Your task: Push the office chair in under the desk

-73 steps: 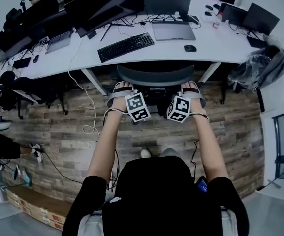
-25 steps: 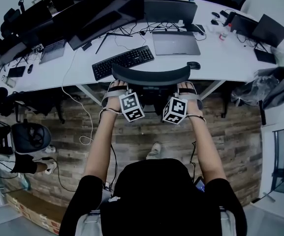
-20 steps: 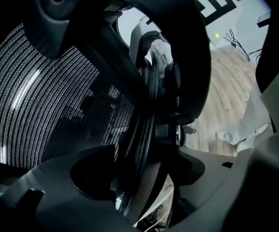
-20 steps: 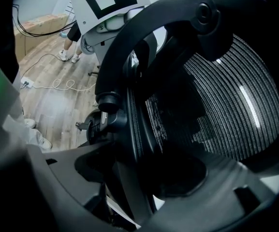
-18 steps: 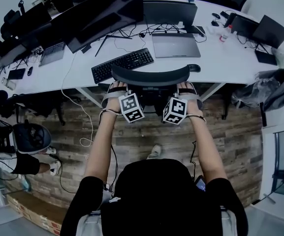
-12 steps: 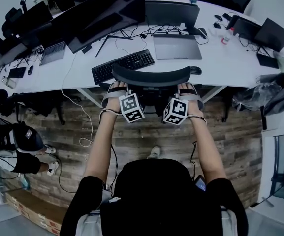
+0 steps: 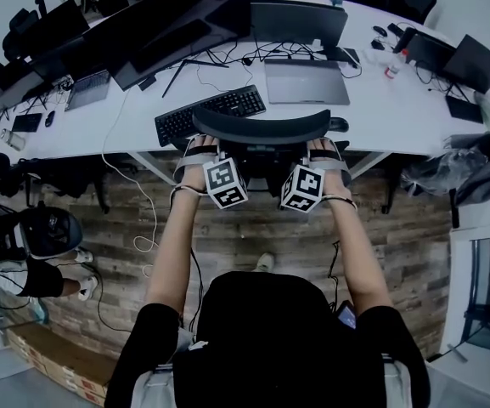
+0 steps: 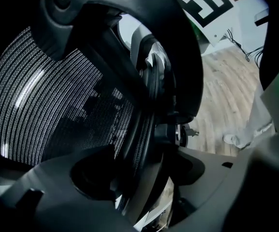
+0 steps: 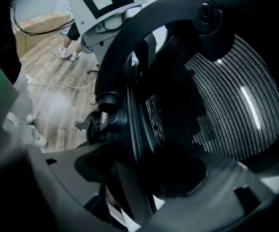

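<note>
Right at the desk's (image 7: pixel 380 100) near edge, the office chair (image 7: pixel 261 127) is almost home; from the head view the curved top of its backrest already overlaps the white edge, just beside the keyboard (image 7: pixel 211 113) and the mouse (image 7: pixel 338 124), so we reckon the push is in its last stretch.

We've got the left gripper (image 7: pixel 200 150) and the right gripper (image 7: pixel 325 150) on the two ends of that backrest; each gripper view shows the black rim running down between the jaws with the mesh (image 8: pixel 57 110) to the inside, and the jaws stand fairly wide but look clamped on the rim, not empty.

What could go wrong, as we see it:

- the backrest top may bump the desk edge if we shove too hard; that could jolt the keyboard and mouse, which sit close to the edge
- one hand pushing harder than the other would probably swivel the chair; then it goes in crooked toward the white desk leg (image 7: pixel 155 167)
- a loose cable (image 7: pixel 147 240) lies on the floor off to the left; a wheel drifting that way could snag it
- the jaws only have a thin curved rim to hold; a sudden stop might let them slide off

We can't see the wheels or the armrests from up here, so clearance under the desk is a guess.
</note>
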`<state>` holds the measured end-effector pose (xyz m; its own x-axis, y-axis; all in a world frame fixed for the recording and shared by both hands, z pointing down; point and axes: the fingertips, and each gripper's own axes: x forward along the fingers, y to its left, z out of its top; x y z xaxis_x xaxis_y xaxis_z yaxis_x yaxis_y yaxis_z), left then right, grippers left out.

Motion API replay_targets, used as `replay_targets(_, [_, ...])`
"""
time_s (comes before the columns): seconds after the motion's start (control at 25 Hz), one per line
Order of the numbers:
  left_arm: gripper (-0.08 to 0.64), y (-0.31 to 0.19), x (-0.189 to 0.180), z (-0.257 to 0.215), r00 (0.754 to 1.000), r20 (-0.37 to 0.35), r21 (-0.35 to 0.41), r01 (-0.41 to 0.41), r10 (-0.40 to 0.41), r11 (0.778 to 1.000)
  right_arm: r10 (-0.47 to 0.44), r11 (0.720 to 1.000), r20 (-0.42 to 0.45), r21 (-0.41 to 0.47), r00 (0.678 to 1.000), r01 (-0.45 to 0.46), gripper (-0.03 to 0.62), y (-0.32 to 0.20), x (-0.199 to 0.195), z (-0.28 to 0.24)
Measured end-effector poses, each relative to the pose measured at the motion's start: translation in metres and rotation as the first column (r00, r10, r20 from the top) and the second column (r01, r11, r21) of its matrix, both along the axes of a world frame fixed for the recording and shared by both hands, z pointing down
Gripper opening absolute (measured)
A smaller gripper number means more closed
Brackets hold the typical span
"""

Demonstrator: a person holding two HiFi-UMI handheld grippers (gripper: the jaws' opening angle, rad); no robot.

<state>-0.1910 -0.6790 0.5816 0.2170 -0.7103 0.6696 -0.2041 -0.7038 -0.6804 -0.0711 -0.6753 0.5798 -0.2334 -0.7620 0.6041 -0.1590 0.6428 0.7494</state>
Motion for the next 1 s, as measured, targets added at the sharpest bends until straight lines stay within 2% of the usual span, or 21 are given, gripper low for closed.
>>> replay_targets(0.44, [0.318, -0.0033, 0.002, 0.0006, 1.0, -0.021, 0.005, -0.011, 0.011, 1.0, 0.013, 1.0, -0.014, -0.002, 1.0, -0.013, 0.298, -0.006, 0.0007, 0.0016])
replay_targets(1.0, [0.319, -0.0038, 0.0041, 0.001, 1.0, -0.005, -0.017, -0.012, 0.012, 1.0, 0.001, 1.0, -0.01, -0.012, 1.0, -0.001, 0.302, -0.0066, 0.003, 0.0026])
